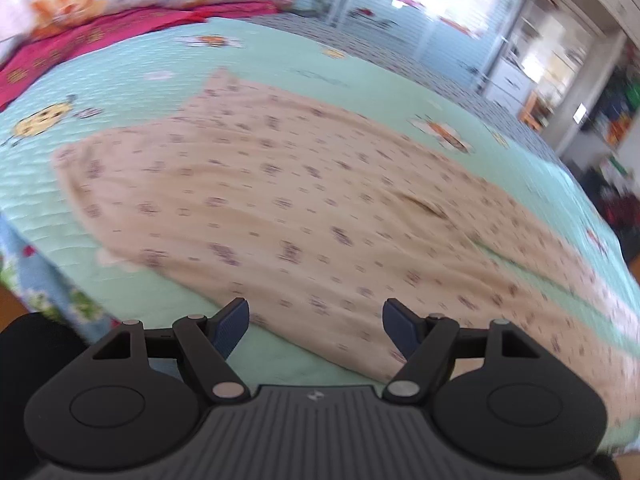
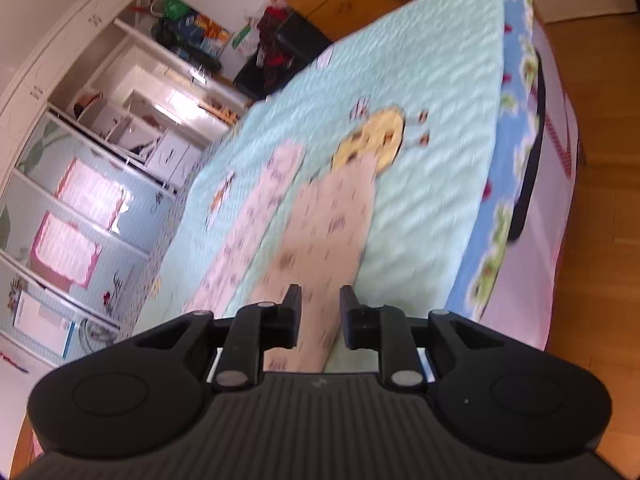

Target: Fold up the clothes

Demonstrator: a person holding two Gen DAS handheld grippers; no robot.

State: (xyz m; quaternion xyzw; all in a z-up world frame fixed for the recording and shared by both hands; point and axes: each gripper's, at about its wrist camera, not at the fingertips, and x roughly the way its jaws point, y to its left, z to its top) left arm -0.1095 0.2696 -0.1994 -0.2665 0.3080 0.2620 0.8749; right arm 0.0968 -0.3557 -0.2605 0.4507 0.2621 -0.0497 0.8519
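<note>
Here, beige printed garment (image 1: pixel 280 184) lies spread flat on mint-green quilt (image 1: pixel 132 80) covering bed, both views blurred. Left gripper (image 1: pixel 316 330) hovers over garment's near edge, jaws wide apart, nothing between them. Right gripper (image 2: pixel 320 316) hovers over narrow strip of same garment (image 2: pixel 332 224) (a leg or sleeve, cannot tell which); jaws narrowly apart, not touching cloth. White shelving (image 2: pixel 132 92) stands beyond bed.

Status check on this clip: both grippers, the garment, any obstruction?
Left gripper open, empty, above beige floral-print garment. Right gripper narrow, nothing pinched, garment strip behind its gap. Garment spread flat on mint-green quilted bedspread. Nothing in the way.
</note>
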